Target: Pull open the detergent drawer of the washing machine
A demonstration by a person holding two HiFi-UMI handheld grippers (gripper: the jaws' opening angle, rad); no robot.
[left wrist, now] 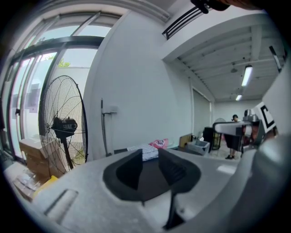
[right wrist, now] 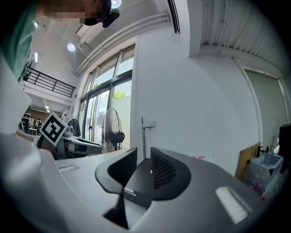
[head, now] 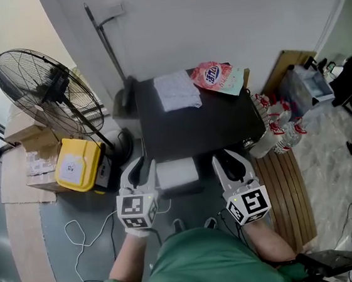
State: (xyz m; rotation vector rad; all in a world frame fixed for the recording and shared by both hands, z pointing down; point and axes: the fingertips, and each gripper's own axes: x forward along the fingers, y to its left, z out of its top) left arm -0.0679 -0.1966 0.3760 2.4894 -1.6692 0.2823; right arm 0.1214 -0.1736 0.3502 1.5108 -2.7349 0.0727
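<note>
Daylight from the tall windows [left wrist: 32, 91] fills the room evenly, bright with only soft shadows, and a ceiling strip light [left wrist: 247, 75] glows in the left gripper view. Both gripper views bend hard toward dark, round edges, with the nearest foreground blurred. The head view is sharper, though its corners curve too.

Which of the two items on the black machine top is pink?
The printed bag at the far right corner is pink; the folded cloth left of it is white.
</note>
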